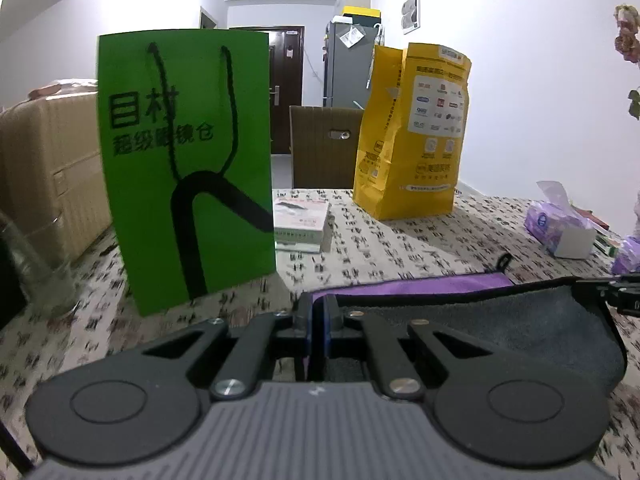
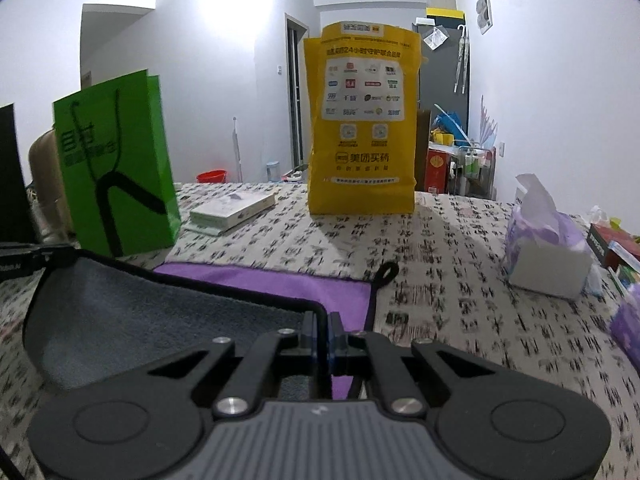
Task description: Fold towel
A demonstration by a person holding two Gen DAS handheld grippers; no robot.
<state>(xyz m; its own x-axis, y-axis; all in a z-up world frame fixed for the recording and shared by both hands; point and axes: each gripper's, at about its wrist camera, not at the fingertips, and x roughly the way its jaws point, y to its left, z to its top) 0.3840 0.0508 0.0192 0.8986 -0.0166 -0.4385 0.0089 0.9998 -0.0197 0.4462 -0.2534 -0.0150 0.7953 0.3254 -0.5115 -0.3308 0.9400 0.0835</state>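
Observation:
The towel (image 1: 500,320) is purple on one side and grey on the other, with a black hem and a small hanging loop (image 2: 387,271). It lies on the patterned tablecloth, its near edge lifted so the grey side (image 2: 132,316) faces me over the purple part (image 2: 280,280). My left gripper (image 1: 319,312) is shut on the towel's left near corner. My right gripper (image 2: 321,328) is shut on the right near corner. Each gripper shows at the edge of the other view: the right one in the left wrist view (image 1: 622,292), the left one in the right wrist view (image 2: 24,260).
A green paper bag (image 1: 188,168) stands at the left beyond the towel, a yellow paper bag (image 2: 360,120) at the middle back, a flat box (image 2: 232,208) between them. A tissue pack (image 2: 544,248) and small boxes (image 2: 616,248) sit at the right. A clear glass (image 1: 36,272) stands far left.

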